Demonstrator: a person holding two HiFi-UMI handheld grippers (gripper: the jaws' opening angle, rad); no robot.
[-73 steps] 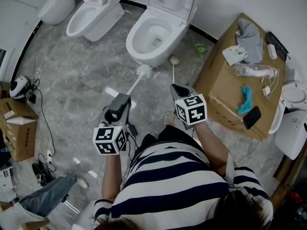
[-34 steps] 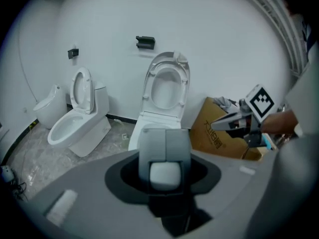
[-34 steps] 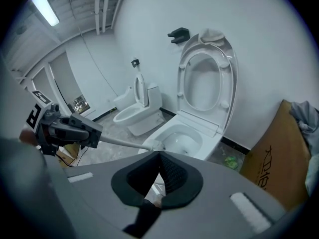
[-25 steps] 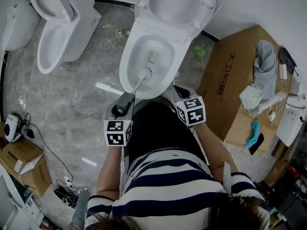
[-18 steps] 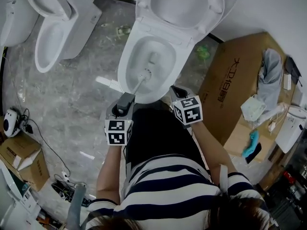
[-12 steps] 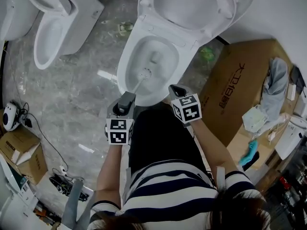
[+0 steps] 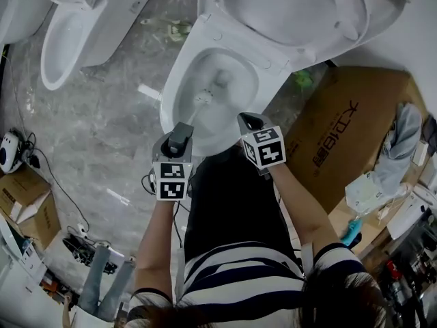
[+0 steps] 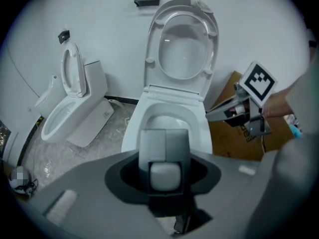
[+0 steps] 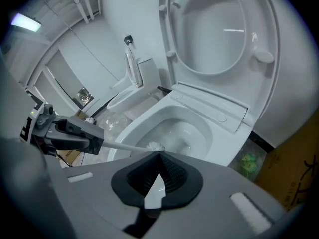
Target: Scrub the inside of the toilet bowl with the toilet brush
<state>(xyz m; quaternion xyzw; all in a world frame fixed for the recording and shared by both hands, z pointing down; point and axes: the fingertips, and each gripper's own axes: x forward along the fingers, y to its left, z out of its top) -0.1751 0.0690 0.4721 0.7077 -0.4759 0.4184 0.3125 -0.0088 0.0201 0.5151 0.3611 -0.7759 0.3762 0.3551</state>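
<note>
The white toilet bowl (image 7: 179,80) stands open just ahead of me, its lid (image 7: 293,9) raised. The white toilet brush (image 7: 202,102) has its head inside the bowl, near the front left wall. My left gripper (image 7: 183,130) is shut on the brush handle, whose grey end (image 8: 164,176) shows between the jaws in the left gripper view. The brush head (image 9: 156,146) and handle also show low in the bowl (image 9: 219,118) in the right gripper view. My right gripper (image 7: 247,120) hovers over the front right rim, shut with nothing in it (image 9: 159,154).
A second toilet (image 7: 68,39) stands to the left. A large cardboard box (image 7: 341,142) with cloths and small items sits close on the right. Green litter (image 7: 302,80) lies between box and toilet. Cables and small boxes (image 7: 20,197) lie at the left on the marble floor.
The brush, earlier on the floor in front of the toilet, is now inside the bowl. I have stepped closer, and both grippers now hang over the front rim.
</note>
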